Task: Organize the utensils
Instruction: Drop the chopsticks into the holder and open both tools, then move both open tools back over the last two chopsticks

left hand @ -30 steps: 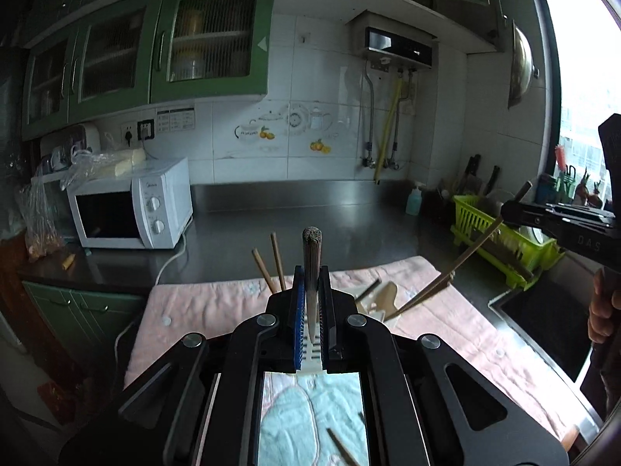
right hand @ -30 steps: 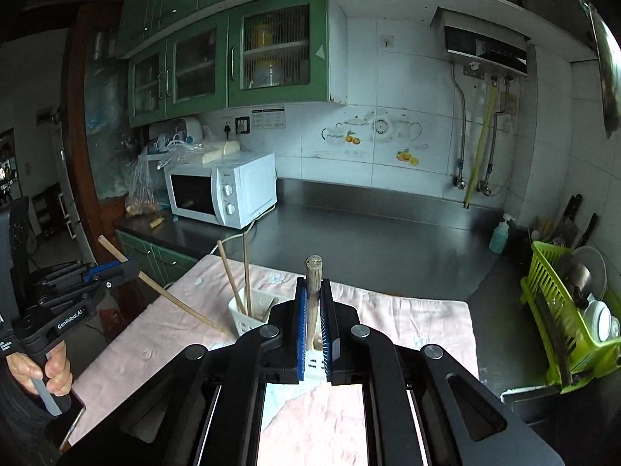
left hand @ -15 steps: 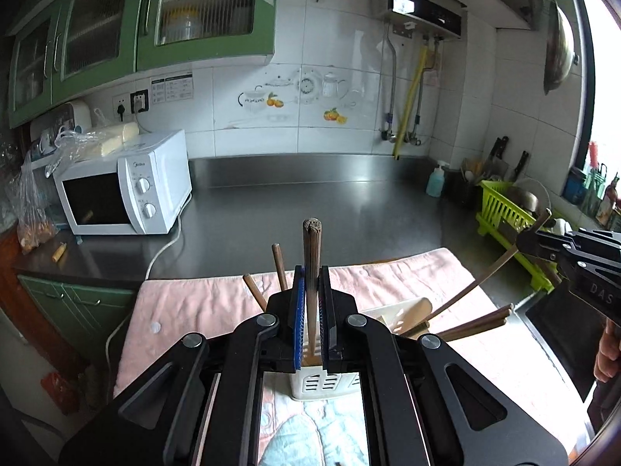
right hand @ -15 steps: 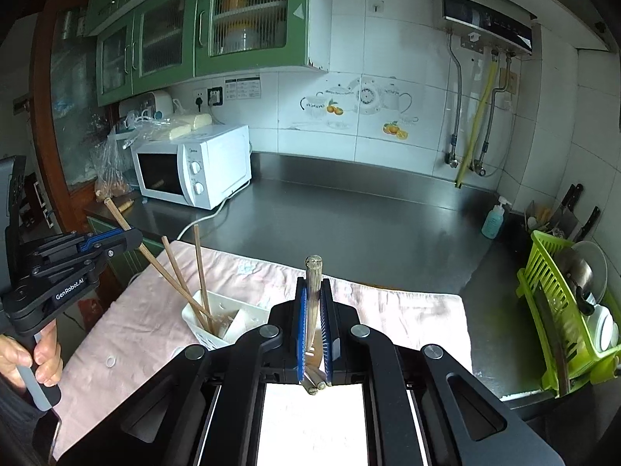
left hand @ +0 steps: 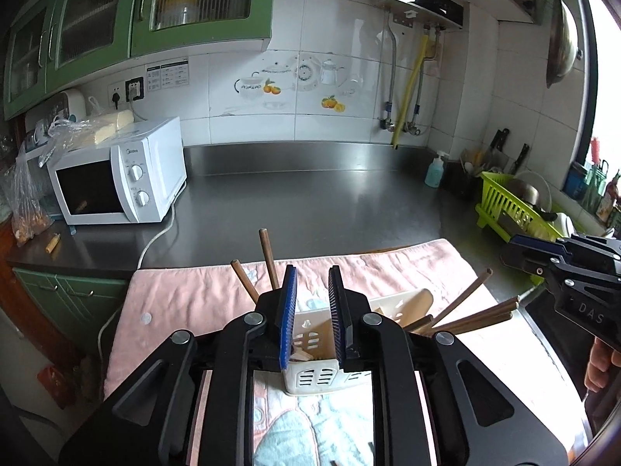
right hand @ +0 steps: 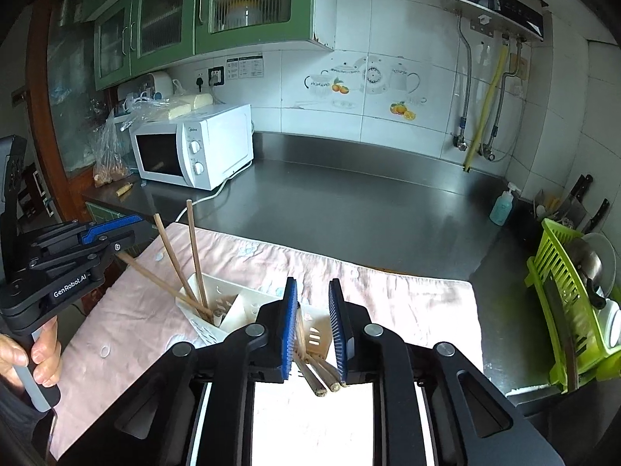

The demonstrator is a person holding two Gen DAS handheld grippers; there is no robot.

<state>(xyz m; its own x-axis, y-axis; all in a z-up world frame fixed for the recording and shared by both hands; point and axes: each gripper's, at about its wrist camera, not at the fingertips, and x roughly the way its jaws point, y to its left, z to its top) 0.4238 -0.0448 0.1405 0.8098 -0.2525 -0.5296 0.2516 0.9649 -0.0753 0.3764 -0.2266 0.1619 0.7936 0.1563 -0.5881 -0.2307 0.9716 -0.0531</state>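
Note:
A white slotted utensil holder (left hand: 310, 374) stands on a pink cloth (left hand: 186, 299). Several brown chopsticks (left hand: 267, 258) lean out of it, with more chopsticks (left hand: 477, 312) and a wooden spoon (left hand: 421, 297) on its right side. My left gripper (left hand: 312, 310) hovers right above the holder, its jaws opening and nothing pressed between the pads. My right gripper (right hand: 313, 310) is over the holder's (right hand: 217, 306) other end, jaws also opening; loose chopsticks (right hand: 312, 367) lean between its pads. Each gripper shows in the other view: the right gripper (left hand: 508, 250) and the left gripper (right hand: 134, 231).
The cloth lies at the front of a steel counter (left hand: 310, 202). A white microwave (left hand: 116, 178) sits at the left, a green dish rack (left hand: 508, 206) and a blue soap bottle (left hand: 434, 171) at the right. A hand (right hand: 35, 357) holds the left gripper's handle.
Both grippers came down over the holder with a chopstick each, then their jaws parted. The chopsticks have dropped into the holder.

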